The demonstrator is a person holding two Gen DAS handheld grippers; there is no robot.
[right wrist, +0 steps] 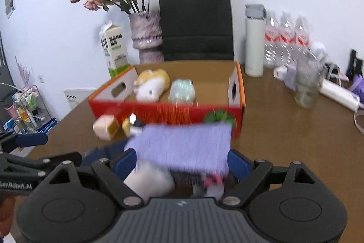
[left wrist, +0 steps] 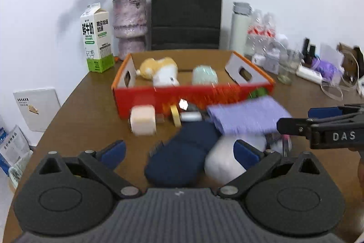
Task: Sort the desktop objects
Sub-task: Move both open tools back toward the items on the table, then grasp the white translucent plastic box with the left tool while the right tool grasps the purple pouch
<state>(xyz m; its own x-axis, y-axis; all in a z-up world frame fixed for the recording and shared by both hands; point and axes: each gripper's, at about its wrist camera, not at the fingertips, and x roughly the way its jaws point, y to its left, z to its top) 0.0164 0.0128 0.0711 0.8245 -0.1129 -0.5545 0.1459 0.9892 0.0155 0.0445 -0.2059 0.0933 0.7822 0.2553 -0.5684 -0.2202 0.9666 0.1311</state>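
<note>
Legibly, "DAS" marks the right claw, "FRESH MILK" the milk carton; both claws gape wide, the left claw included.

left tool: jaws spread wide | right tool: jaws spread wide

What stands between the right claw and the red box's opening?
The purple cloth lies between the open right claw and the red box; the box's front wall rises just behind it. Nothing else visibly blocks the way.
</note>
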